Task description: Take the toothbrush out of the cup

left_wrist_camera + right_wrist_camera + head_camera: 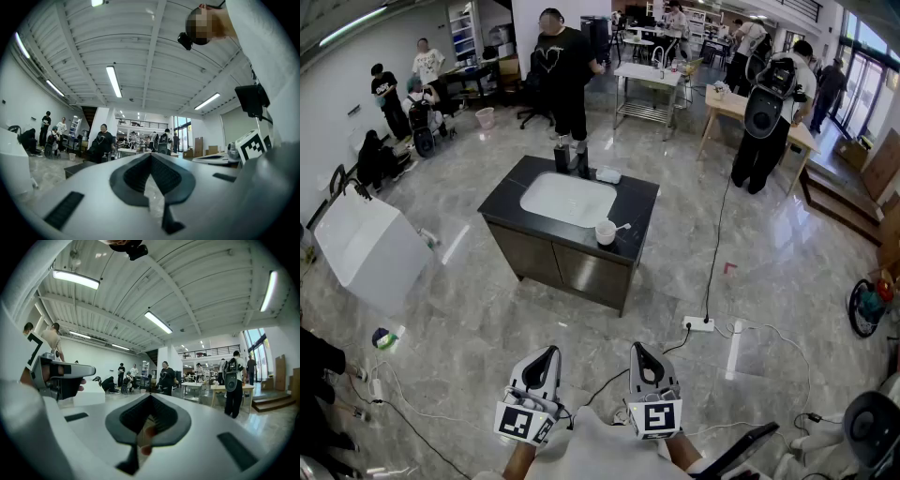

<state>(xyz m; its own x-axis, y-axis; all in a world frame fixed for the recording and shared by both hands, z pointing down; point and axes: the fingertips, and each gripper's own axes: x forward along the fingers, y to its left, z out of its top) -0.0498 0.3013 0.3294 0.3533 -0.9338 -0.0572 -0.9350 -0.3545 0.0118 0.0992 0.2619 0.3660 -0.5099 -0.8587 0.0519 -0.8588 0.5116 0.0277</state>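
Note:
A white cup (606,232) stands on the front right edge of the black sink counter (508,199), well ahead of me across the floor. The toothbrush (621,227) is in the cup, its end leaning out to the right. My left gripper (550,352) and right gripper (637,349) are held side by side low near my body, far from the counter. In the left gripper view the left gripper (151,155) has its jaws closed to a point with nothing between them. The right gripper view shows the right gripper (150,396) likewise shut and empty.
The counter holds a white basin (567,199), two dark bottles (570,158) and a small dish (608,174) at its far edge. A person in black (562,70) stands behind it. A white tub (366,246) sits at the left. A power strip (698,323) and cables lie on the floor.

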